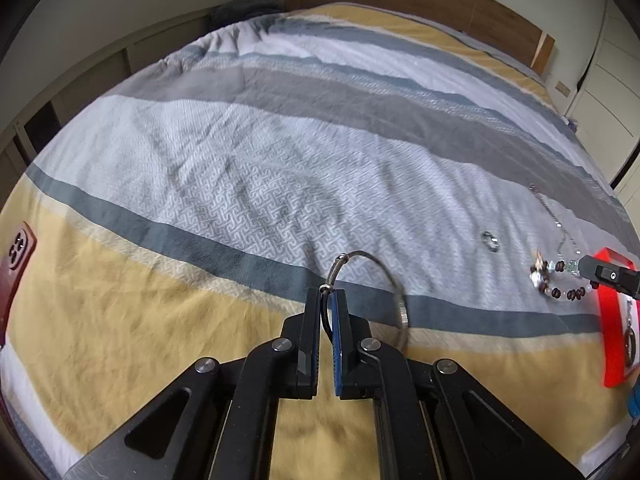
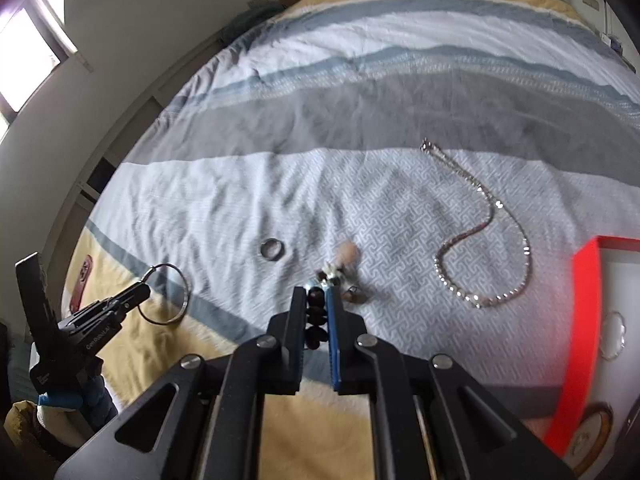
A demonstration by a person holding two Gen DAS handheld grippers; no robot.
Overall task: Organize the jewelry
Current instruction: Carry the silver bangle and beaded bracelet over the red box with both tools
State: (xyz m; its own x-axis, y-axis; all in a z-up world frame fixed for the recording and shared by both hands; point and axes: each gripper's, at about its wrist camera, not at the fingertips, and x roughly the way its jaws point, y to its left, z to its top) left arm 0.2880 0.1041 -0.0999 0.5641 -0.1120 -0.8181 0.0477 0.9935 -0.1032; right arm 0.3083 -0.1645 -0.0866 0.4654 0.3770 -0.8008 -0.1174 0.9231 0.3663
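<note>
My left tongs pinch a thin, stiff silver wire bangle at its rim above the striped cotton bed, while my right tongs clamp a limp, light bracelet of dark wooden beads beside the red box.

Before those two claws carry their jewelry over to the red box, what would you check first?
1. Left gripper shut on the thin bangle: ok, pinched at its clasp end.
2. Right gripper shut on the beaded bracelet: ok, beads sit between the pads.
3. Bracelet's loose end clear of the bedspread: cannot tell, blurred.
4. Red box in reach, open: ok, beside the right gripper.
5. Small ring and sparkly chain still to collect: not ok, both lie on the bed.
</note>
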